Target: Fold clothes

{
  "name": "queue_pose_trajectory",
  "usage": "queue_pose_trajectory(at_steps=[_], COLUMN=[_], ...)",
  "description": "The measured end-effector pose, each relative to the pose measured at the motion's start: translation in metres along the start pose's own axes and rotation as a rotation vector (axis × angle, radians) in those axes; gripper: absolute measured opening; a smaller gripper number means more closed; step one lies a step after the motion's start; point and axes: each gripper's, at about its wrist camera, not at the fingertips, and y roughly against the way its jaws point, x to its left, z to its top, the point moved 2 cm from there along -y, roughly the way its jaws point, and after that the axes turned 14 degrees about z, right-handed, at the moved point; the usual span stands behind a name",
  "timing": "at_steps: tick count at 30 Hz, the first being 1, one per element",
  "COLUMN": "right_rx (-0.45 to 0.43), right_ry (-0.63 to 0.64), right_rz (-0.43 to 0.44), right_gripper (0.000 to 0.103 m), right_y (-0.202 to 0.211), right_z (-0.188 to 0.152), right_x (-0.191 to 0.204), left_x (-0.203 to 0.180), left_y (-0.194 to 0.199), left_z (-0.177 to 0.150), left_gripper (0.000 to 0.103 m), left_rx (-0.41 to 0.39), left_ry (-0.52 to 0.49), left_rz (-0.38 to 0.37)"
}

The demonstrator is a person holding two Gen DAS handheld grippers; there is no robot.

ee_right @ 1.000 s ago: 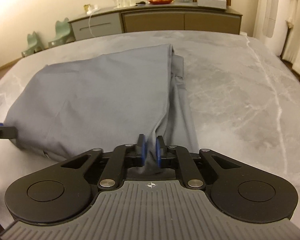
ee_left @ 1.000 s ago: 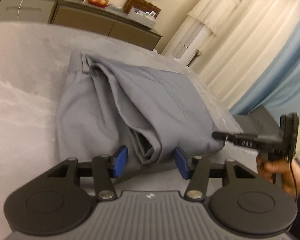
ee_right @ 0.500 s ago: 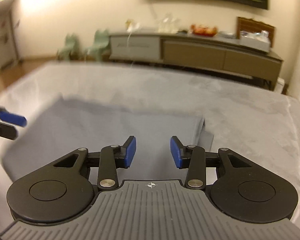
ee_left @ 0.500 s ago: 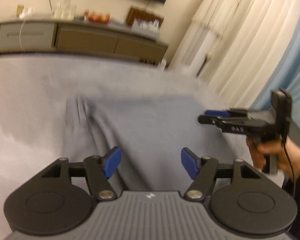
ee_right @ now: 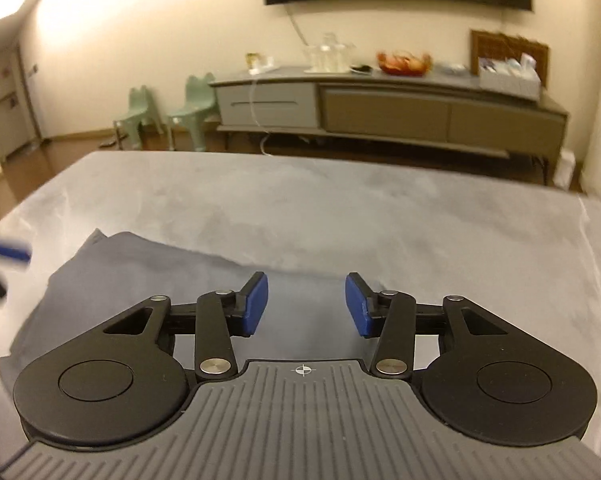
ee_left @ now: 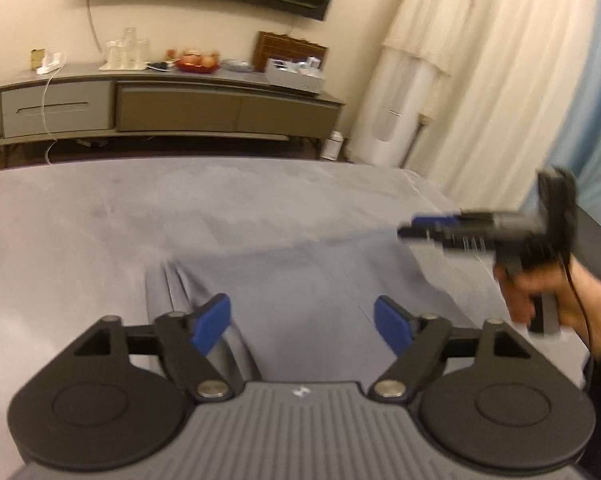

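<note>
no readable writing shows anywhere; the only marks we see are a small white logo on the left gripper (ee_left: 302, 322) body and a crosshair on the right gripper (ee_right: 306, 306) body, and the print on the right gripper's side is too blurred to read. the grey garment (ee_left: 300, 280) lies folded flat on the grey marbled tabletop (ee_left: 80, 224), near its front edge, below both grippers. in the left view its stacked folded edges run away from us along the garment's left side, so its long axis seems to point toward the sideboard (ee_left: 160, 104) at the far wall, though blur makes that uncertain. our left jaws stand wide apart with blue pads (ee_left: 212, 322), holding nothing, above the cloth. our right jaws are also wide and empty, raised over the garment's right part. in the left view a hand (ee_left: 540, 292) grips the right gripper's handle, to the right of the garment.
</note>
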Motion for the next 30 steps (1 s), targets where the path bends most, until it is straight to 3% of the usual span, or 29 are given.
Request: queue_pose_trajectory(at_steps=[2, 5, 8, 10, 12, 15, 17, 19, 21, 24, 30], right_rx=[0.041, 0.102, 0.151, 0.160, 0.160, 0.128, 0.088, 0.085, 0.143, 0.239, 0.161], right_ry=[-0.001, -0.002, -0.016, -0.029, -0.034, 0.003, 0.038, 0.067, 0.077, 0.088, -0.026], right_rz=[-0.003, -0.007, -0.004, -0.031, -0.053, -0.065, 0.000, 0.093, 0.152, 0.121, 0.038], right_gripper=[0.048, 0.048, 0.050, 0.067, 0.066, 0.062, 0.062, 0.062, 0.062, 0.065, 0.063], right_y=[-0.013, -0.034, -0.048, -0.044, -0.041, -0.020, 0.000, 0.014, 0.008, -0.006, 0.028], right_z=[-0.005, -0.013, -0.019, -0.019, -0.020, -0.013, -0.009, -0.012, -0.026, -0.053, -0.058], right_x=[-0.009, -0.024, -0.037, -0.038, -0.036, -0.016, 0.006, 0.031, 0.049, 0.056, 0.048], left_x=[0.007, 0.025, 0.024, 0.019, 0.013, 0.001, -0.005, -0.010, -0.008, -0.002, -0.010], left_y=[-0.037, -0.084, -0.088, -0.082, -0.065, -0.016, 0.014, 0.024, 0.015, -0.003, 0.017], left_z=[0.012, 0.004, -0.005, -0.005, -0.002, -0.007, -0.019, -0.036, -0.056, -0.085, -0.082], left_gripper=[0.079, 0.079, 0.080, 0.080, 0.069, 0.075, 0.080, 0.080, 0.080, 0.083, 0.081], left_rx=[0.062, 0.187, 0.162, 0.156, 0.143, 0.062, 0.023, 0.042, 0.097, 0.157, 0.094], left_ry=[0.010, 0.010, -0.037, -0.037, -0.023, 0.006, 0.019, 0.027, 0.026, 0.032, 0.071], left_rz=[0.040, 0.122, 0.144, 0.174, 0.192, 0.097, 0.018, -0.030, -0.011, 0.028, 0.001])
